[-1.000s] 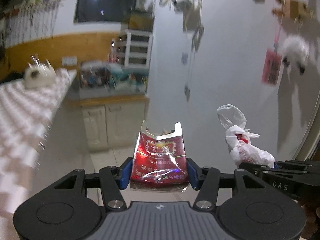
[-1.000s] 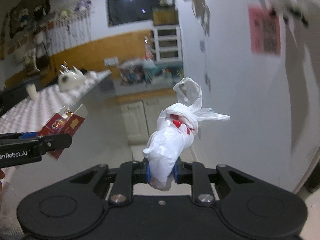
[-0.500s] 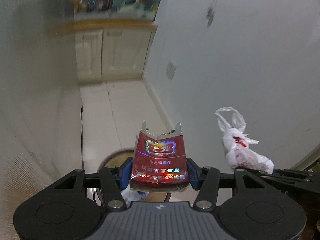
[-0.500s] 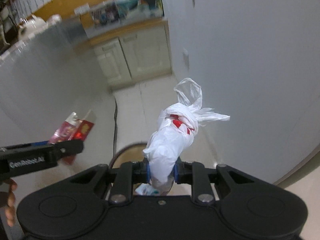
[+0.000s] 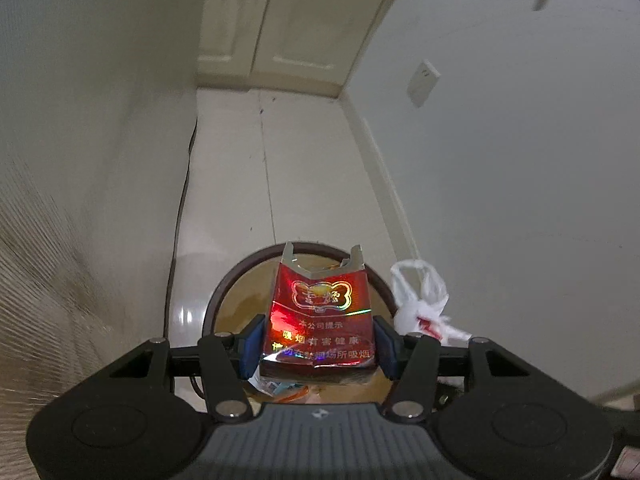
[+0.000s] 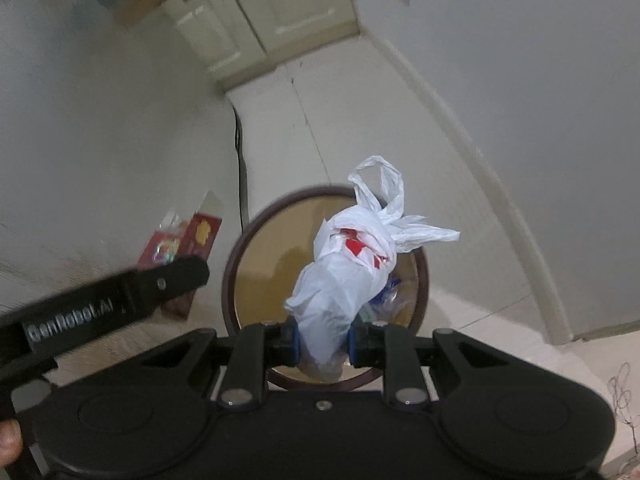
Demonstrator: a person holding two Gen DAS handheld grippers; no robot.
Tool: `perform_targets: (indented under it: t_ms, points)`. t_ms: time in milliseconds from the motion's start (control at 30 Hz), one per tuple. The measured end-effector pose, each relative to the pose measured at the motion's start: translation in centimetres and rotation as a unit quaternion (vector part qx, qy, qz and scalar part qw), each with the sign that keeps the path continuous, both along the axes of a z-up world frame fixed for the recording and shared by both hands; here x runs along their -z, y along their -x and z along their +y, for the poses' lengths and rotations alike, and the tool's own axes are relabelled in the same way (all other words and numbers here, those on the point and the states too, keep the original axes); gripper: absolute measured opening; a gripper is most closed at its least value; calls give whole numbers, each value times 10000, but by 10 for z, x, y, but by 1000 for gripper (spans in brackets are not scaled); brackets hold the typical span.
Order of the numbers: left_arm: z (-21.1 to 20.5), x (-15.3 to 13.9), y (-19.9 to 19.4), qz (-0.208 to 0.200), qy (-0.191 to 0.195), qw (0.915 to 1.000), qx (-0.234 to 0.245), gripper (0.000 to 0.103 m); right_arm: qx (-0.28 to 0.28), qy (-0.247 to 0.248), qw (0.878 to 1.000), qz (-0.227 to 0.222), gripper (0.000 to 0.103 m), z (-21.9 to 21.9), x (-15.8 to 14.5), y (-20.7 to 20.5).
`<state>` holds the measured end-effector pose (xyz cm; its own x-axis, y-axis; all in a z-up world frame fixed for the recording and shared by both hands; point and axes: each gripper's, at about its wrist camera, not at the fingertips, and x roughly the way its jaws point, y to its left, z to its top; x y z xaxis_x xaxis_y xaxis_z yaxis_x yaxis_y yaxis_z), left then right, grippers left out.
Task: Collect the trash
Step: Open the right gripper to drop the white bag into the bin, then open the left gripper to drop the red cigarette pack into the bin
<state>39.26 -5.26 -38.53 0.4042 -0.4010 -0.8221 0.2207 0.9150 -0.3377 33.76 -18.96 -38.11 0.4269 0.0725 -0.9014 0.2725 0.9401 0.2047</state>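
My left gripper (image 5: pixel 318 346) is shut on a red cigarette pack (image 5: pixel 320 312) with its top torn open, held above a round bin (image 5: pixel 224 292) with a dark brown rim and tan inside. My right gripper (image 6: pixel 323 340) is shut on a knotted white plastic bag (image 6: pixel 348 272) with red print, held over the same bin (image 6: pixel 240 248). The bag also shows in the left wrist view (image 5: pixel 418 304), to the right of the pack. The pack (image 6: pixel 180 240) and the left gripper's arm (image 6: pixel 112 300) show at the left of the right wrist view. Some trash lies in the bin.
The bin stands on a pale tiled floor (image 5: pixel 300 160) in a narrow passage between a counter side on the left (image 5: pixel 80 160) and a white wall on the right (image 5: pixel 520 160). Cream cabinet doors (image 5: pixel 288 28) close the far end. A black cable (image 5: pixel 180 208) runs down along the counter.
Both grippers have tilted down from facing the room to facing the floor. The bin has come into view beneath them. Both still hold their items.
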Motion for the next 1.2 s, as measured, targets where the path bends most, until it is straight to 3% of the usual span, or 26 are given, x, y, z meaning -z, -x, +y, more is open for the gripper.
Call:
perform_targets:
  t_ms: [167,333,500,533,567,867,1000,1200]
  points:
    - [-4,29,-9,240,-93,9997,22,56,-82,-251,9984,509,22,-5,40,-17]
    - [-4,42,-15,424,14,9990,103,56,249,-546,9936,961,23,-13,70,-43]
    - [1,59,-19,686,-12,9976,-21,56,467,-673,9888,1249,41,-15,89,-50]
    - [2,61,-20,729,-11,9973,-57,56,456,-647,9885,1288,50,-15,91,-51]
    - [3,64,-21,768,-4,9970,-88,56,445,-624,9885,1303,53,-13,92,-54]
    - [1,77,-26,977,19,9952,-70,57,167,-218,9920,1234,53,-16,88,-55]
    - [-5,80,-29,1063,-200,9941,-41,71,-41,2,9926,1217,53,-14,83,-53]
    - [-7,85,-29,1218,-540,9911,27,76,-270,212,9920,1213,53,-15,77,-46]
